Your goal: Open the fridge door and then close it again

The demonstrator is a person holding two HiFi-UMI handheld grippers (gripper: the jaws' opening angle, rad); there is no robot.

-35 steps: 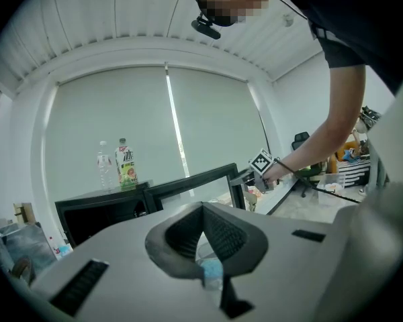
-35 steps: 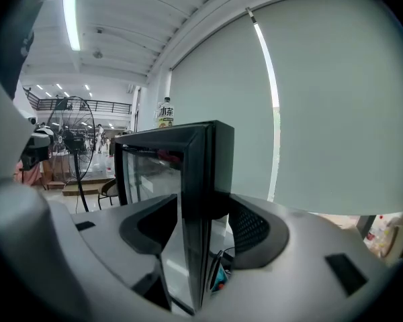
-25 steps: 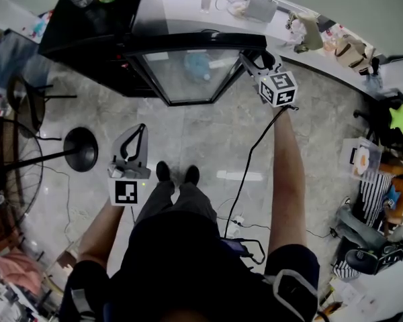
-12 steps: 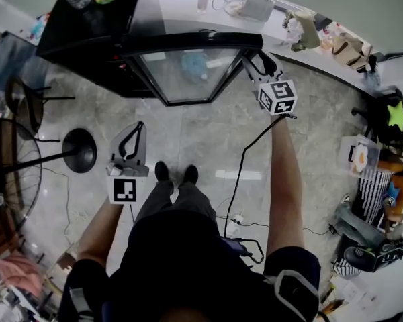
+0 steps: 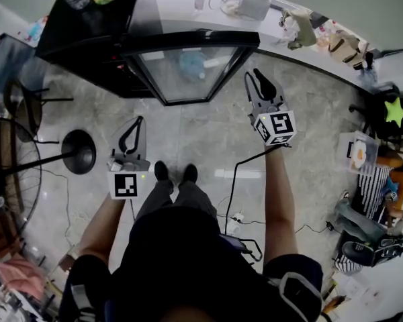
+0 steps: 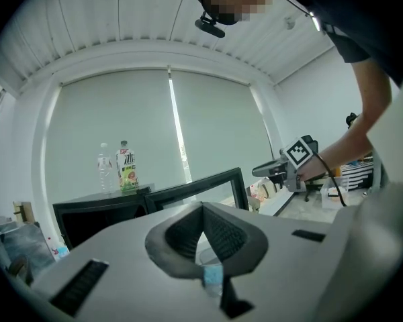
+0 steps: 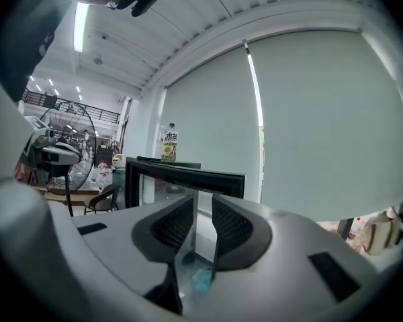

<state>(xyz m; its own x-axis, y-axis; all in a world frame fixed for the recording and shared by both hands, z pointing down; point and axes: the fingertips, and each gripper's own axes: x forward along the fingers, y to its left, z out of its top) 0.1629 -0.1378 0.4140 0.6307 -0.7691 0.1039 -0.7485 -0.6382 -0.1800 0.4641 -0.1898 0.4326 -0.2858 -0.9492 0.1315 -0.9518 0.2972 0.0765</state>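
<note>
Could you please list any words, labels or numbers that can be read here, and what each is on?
"水" (probably), on the labelled bottle atop the fridge; its other print is too small.
Square markers on the left gripper and right gripper: patterns, not text.
Everything else is too small or blurred to read.
</note>
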